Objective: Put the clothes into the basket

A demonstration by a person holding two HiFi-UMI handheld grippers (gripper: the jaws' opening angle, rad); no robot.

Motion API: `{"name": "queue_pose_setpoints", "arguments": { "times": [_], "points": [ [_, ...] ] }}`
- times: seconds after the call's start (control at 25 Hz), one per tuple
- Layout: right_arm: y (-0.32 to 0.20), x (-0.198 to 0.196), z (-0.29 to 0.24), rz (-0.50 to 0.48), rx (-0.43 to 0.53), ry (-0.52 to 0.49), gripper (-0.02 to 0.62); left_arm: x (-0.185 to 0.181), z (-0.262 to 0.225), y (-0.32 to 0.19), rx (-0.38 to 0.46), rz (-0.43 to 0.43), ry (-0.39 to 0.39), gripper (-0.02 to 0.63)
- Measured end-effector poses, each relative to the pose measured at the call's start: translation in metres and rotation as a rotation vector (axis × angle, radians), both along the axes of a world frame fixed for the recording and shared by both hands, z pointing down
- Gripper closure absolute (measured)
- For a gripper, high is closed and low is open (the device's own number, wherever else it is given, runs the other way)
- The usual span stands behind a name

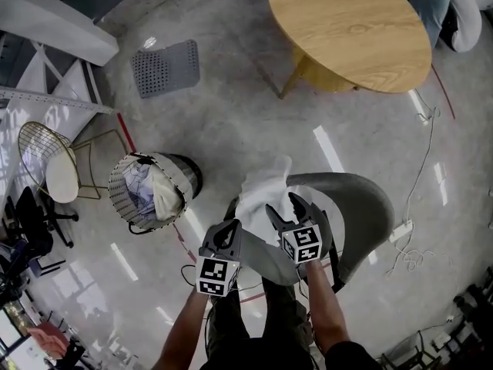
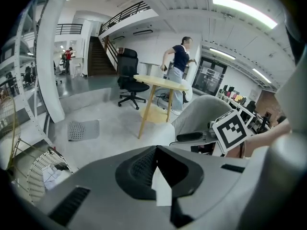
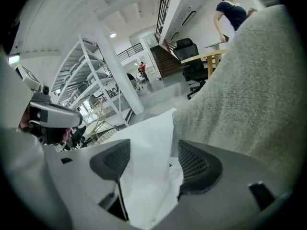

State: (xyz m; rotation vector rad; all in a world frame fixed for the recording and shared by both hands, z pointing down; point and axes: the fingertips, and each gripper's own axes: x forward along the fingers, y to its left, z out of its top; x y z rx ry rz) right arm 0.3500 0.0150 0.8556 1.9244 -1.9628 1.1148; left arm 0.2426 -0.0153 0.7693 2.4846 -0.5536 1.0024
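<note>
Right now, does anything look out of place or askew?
Loose cables sprawl over the floor right of the chair, and a grey mat lies skewed on its own. The basket looks tilted, but that may be the lens.

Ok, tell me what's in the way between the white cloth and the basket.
Nothing visible. The white cloth lies on the grey chair, between the open jaws of the right gripper. The basket stands to its left in the head view, with only floor between them.
</note>
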Motion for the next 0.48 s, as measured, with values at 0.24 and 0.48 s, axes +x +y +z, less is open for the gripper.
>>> {"name": "queue_pose_setpoints", "arguments": {
  "times": [0.24, 0.48],
  "points": [
    [-0.0071, -0.0042, 0.0079, -0.032, -0.028, 0.018, 0.312, -0.0057, 0.0029, -0.002, -0.008, -0.007, -0.009, 0.6],
    [-0.0088, -0.0031, 0.0033, -0.028, -0.04, 0.062, 0.527, -0.0099, -0.0027, -0.0084, 0.001, -0.022, -0.013, 0.6]
  ]
}}
